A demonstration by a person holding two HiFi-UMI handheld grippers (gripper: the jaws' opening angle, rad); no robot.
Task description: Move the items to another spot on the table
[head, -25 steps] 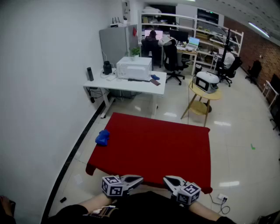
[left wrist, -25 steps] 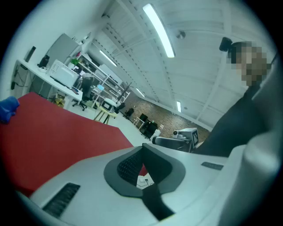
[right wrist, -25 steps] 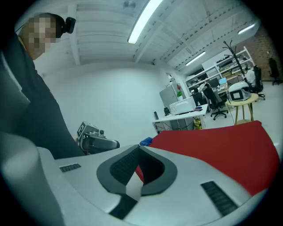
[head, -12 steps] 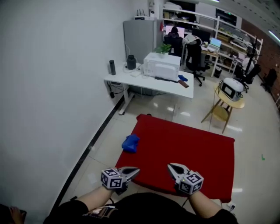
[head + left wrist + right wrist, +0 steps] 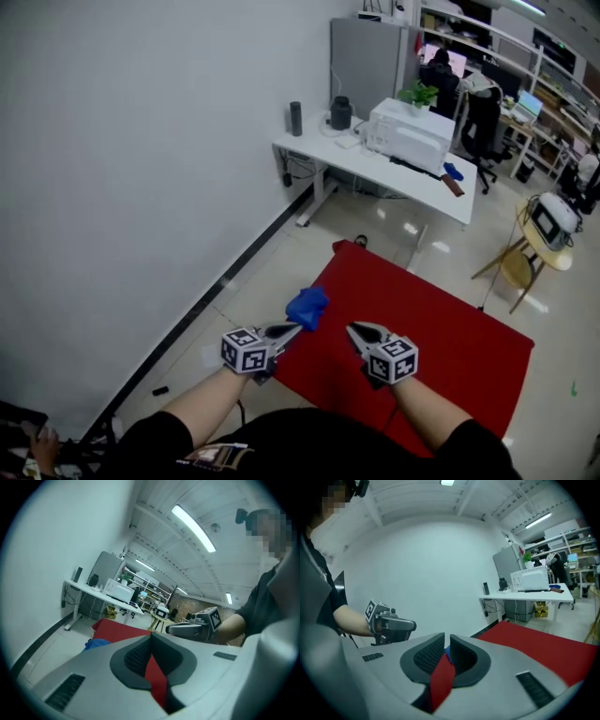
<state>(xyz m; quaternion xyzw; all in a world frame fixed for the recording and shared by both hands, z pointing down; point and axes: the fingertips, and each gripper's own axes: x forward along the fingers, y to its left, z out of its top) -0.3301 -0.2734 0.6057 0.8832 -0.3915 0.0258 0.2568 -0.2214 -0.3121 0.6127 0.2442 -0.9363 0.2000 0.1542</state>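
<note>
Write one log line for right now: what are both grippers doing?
left gripper: shut, empty | right gripper: jaws opening, empty | blue item: at edge of red table, not gripped

No words, brand names or numbers can be read anywhere. The only signs are black-and-white square code markers, printed on the faces of the left white cube (image 5: 242, 350) and the right white cube (image 5: 394, 359) at the lower middle of the head view. The lit monitor screen (image 5: 461, 62) at the upper right is too small to read.
</note>
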